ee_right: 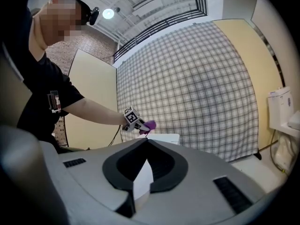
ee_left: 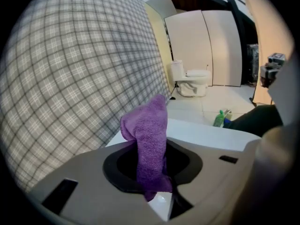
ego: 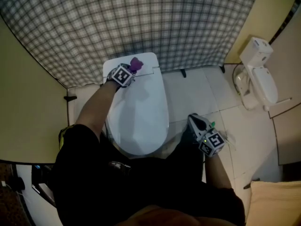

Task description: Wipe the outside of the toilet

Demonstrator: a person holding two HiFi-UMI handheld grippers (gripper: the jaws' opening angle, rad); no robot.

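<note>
Against the grey plaid wall (ego: 141, 22) stands the white porcelain toilet (ego: 141, 112) with its lid down, and over its rear tank top sits a bunched purple terry cloth (ego: 136, 64). The left gripper (ego: 126, 73) has its jaws clamped on the cloth's lower end, so the free end stands out ahead of them. I'd judge it is held that way to leave a soft pad for rubbing the tank top just beyond and below the jaws. The right gripper (ego: 197, 124) hangs off to the toilet's right over the pale floor tiles (ego: 197, 93), well apart from the bowl. Its jaws are together on nothing, seemingly just kept out of the way.
</note>
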